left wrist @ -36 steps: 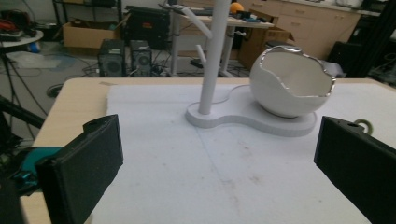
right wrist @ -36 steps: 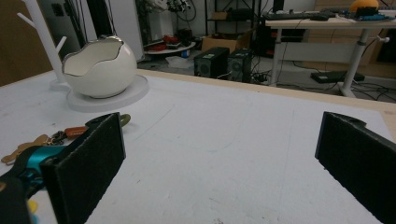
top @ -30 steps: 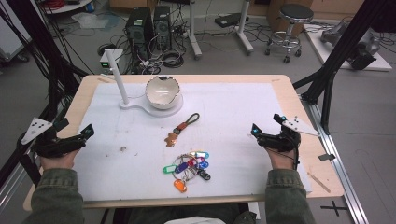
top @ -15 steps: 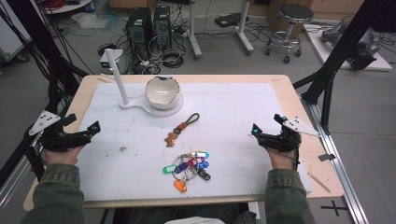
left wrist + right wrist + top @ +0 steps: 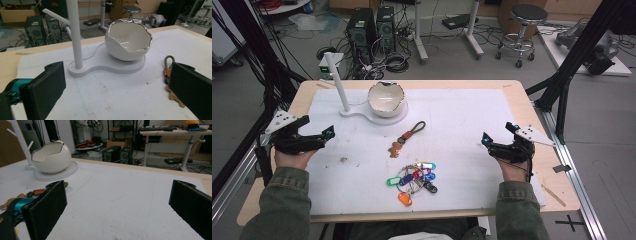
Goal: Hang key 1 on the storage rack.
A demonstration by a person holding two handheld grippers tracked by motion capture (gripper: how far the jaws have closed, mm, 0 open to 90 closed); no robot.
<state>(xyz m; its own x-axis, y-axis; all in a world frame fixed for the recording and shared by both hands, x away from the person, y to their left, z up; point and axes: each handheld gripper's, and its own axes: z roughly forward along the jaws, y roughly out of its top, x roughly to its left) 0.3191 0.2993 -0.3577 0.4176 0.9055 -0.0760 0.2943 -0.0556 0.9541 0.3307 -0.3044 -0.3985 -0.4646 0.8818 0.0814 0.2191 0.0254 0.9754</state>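
Key strap (image 5: 408,136) with its brown tag lies flat on the white mat, mid-surface, just in front of the bowl stand and behind the bunch of coloured key tags (image 5: 413,178). Nothing grips or touches either one.

Change since a second ago: the left hand-held gripper (image 5: 324,135) has moved inward from the left edge toward the centre, and its jaws, nearly closed earlier, now stand wide apart. The keys, strap and bowl have not moved. The right hand-held gripper (image 5: 488,141) sits where it was, near the right edge of the mat.

Reading: this looks like the start of a reach. The left gripper view looks along its jaws at the egg-shaped bowl (image 5: 128,40) and the white post (image 5: 74,32), with the strap (image 5: 169,65) close by the right-hand jaw. Likely target is the strap; the pick is not yet begun.

Left hand-held gripper: spread wide, empty, pads clear of everything, hovering over bare mat well short of the strap.

Right hand-held gripper (image 5: 117,205): also spread wide, empty, nothing between the pads but bare mat; the bowl (image 5: 51,157) and the strap end sit off to its left, well apart.

Surface (image 5: 532,107): wood edge around the mat, small crumbs near the left hand.
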